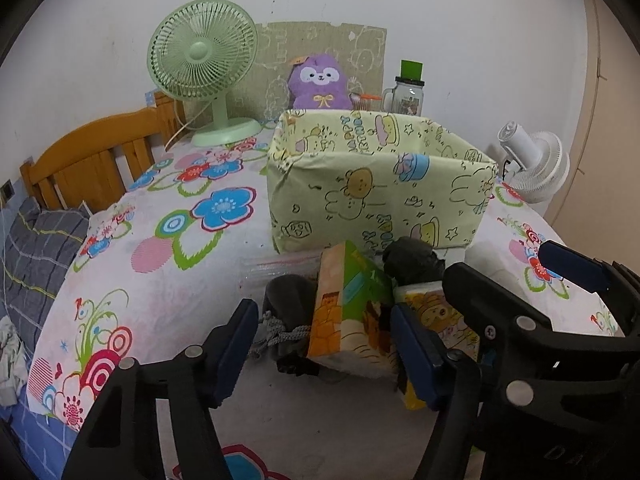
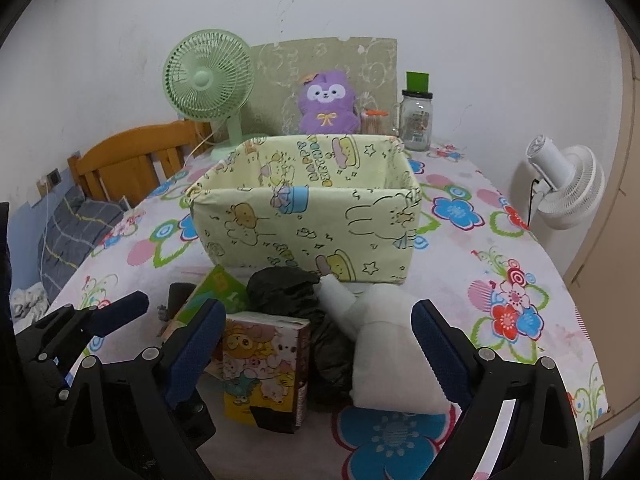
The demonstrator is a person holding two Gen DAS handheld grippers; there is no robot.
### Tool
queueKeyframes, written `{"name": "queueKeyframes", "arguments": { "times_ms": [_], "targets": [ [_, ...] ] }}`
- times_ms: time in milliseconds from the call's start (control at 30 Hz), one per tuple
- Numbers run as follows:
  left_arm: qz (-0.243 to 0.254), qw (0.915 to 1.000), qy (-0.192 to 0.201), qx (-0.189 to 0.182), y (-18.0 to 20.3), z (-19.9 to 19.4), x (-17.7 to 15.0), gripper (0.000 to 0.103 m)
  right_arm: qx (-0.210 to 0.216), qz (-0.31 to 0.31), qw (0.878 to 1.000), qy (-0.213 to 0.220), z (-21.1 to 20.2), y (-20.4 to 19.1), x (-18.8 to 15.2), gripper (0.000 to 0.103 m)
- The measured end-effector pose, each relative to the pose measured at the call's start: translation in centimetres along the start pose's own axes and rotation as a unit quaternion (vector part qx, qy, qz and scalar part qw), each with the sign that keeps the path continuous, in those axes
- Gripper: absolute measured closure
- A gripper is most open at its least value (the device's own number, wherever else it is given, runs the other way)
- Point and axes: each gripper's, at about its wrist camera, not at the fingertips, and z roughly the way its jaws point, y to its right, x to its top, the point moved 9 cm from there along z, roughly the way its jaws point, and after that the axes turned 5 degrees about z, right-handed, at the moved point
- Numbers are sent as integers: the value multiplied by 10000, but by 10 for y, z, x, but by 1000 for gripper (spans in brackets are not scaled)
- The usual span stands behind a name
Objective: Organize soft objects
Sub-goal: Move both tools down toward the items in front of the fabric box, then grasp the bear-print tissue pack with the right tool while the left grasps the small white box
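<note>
- The left gripper point(image 1: 320, 354) stood nearest in its own view, its blue-padded jaws apart on either side of a green and orange tissue pack point(image 1: 346, 308); the pads did not press on the pack, so nothing was grasped.
- A dark grey pouch point(image 1: 286, 300) with a grey cord lay just beside that pack, also between the jaws.
- The right gripper point(image 2: 320, 354) had its jaws spread wide and released, with a cartoon-printed tissue pack point(image 2: 264, 368), a black plastic bag point(image 2: 296, 292) and a white folded cloth point(image 2: 390, 354) lying in the gap between them.
- The white cloth lay near the right-hand pad, and whether the two touched could not be told; the cartoon pack stood close to the left-hand pad.
- All these soft things sat in a loose heap on the flowered bedsheet point(image 2: 500, 240), just in front of the box.
- Behind the heap stood the pale green fabric box point(image 2: 308, 220) printed with cartoon animals, open at the top.
- Farther back, a green desk fan point(image 2: 208, 80), a purple plush toy point(image 2: 326, 102) and a glass jar point(image 2: 416, 120) with a green lid stood along the wall.
- A white fan point(image 2: 568, 184) stood off the bed's right edge, and a wooden headboard point(image 2: 132, 160) showed at the left.
</note>
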Motion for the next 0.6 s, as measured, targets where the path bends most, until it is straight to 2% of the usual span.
{"name": "queueKeyframes", "arguments": {
  "times_ms": [133,267,600],
  "targets": [
    [23,10000,-69,-64,0,4,-4,40,6,-49,9999,-87,6,-5,-3,8],
    [61,9999,-80,-65,1,7,-6,41,8,-62,9997,-218,12,-9,-8,9],
    [68,10000,-53,-33,3,8,-7,47,78,-8,9991,-415,23,-17,-15,20]
  ]
}}
